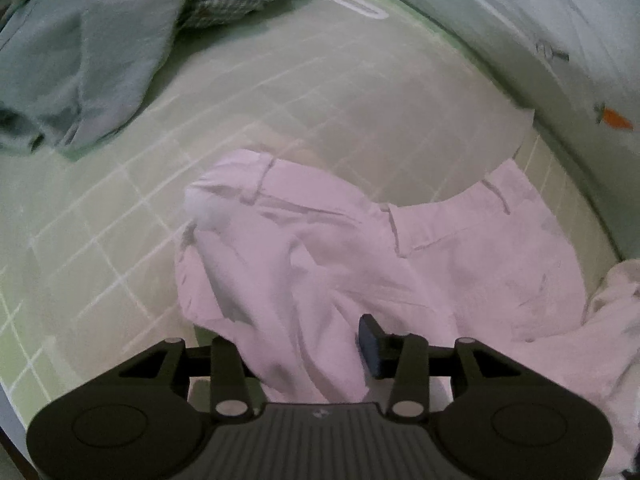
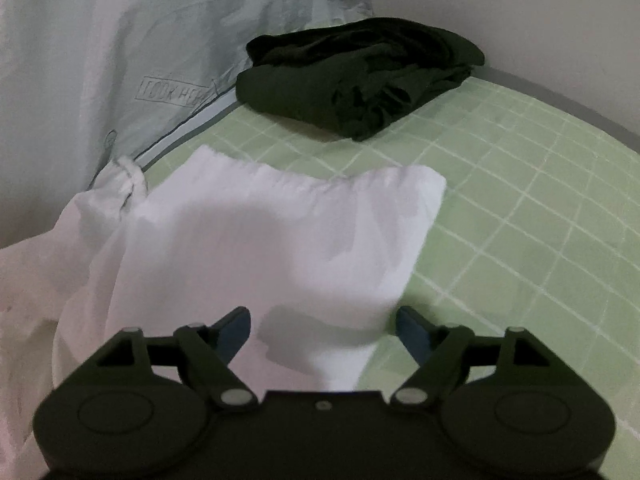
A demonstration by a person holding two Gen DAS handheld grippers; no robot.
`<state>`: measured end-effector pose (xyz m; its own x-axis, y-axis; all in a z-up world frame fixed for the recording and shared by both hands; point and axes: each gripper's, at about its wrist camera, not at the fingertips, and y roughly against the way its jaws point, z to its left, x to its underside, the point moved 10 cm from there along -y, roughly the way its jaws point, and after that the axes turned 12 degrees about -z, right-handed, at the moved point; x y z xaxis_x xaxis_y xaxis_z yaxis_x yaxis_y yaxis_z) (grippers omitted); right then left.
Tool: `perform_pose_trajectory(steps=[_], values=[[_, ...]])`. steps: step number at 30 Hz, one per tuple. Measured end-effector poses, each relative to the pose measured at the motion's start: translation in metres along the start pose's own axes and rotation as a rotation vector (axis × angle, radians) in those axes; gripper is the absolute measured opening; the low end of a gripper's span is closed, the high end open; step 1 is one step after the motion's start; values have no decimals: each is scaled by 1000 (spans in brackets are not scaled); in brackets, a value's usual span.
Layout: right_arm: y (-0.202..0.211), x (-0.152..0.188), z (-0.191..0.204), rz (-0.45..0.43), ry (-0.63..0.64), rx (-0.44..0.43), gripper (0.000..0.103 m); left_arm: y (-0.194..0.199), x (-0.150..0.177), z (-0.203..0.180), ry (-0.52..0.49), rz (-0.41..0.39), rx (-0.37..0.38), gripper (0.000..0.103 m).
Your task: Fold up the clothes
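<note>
Pale pink-white trousers lie crumpled on the green grid mat, waistband and belt loops toward the far side. My left gripper has a bunch of this cloth between its fingers. The right fingertip shows, while the left one is buried under the fabric. In the right wrist view, a white part of the cloth lies flat on the mat, its frayed edge farthest from me. My right gripper hovers open just above its near end, with nothing between the fingers.
A grey-green garment and a checked cloth are heaped at the far left. A folded black garment sits at the mat's far side. A pale jacket with a printed label borders the mat on the left.
</note>
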<state>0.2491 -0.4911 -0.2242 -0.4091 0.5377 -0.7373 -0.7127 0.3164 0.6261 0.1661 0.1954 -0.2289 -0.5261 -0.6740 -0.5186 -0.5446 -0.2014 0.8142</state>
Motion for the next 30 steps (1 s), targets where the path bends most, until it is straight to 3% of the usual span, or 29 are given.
perform_pose_trajectory(steps=[4, 9, 14, 18, 24, 26, 27, 28, 29, 30], values=[[-11, 1, 3, 4, 32, 22, 85, 20, 0, 13, 23, -25, 30, 45], [-13, 4, 8, -9, 74, 37, 89, 42, -8, 23, -38, -72, 53, 45], [-14, 7, 11, -12, 111, 55, 92, 52, -34, 41, -56, -173, 12, 45], [-15, 9, 14, -13, 132, 69, 93, 35, -49, 50, -23, -186, -8, 45], [-12, 5, 12, -10, 138, 90, 93, -6, -54, 41, 0, -137, 17, 54], [-12, 3, 11, -8, 139, 97, 90, -17, -55, 41, -10, -123, 0, 53], [-11, 3, 11, -8, 140, 100, 81, -22, -55, 42, -10, -110, -9, 52], [-11, 2, 11, -7, 141, 103, 60, -27, -55, 42, -5, -93, -19, 46], [-10, 1, 10, -7, 141, 107, 48, -30, -55, 44, -3, -78, -33, 22], [-10, 0, 10, -6, 142, 110, 29, -32, -57, 45, -6, -72, -52, 14]])
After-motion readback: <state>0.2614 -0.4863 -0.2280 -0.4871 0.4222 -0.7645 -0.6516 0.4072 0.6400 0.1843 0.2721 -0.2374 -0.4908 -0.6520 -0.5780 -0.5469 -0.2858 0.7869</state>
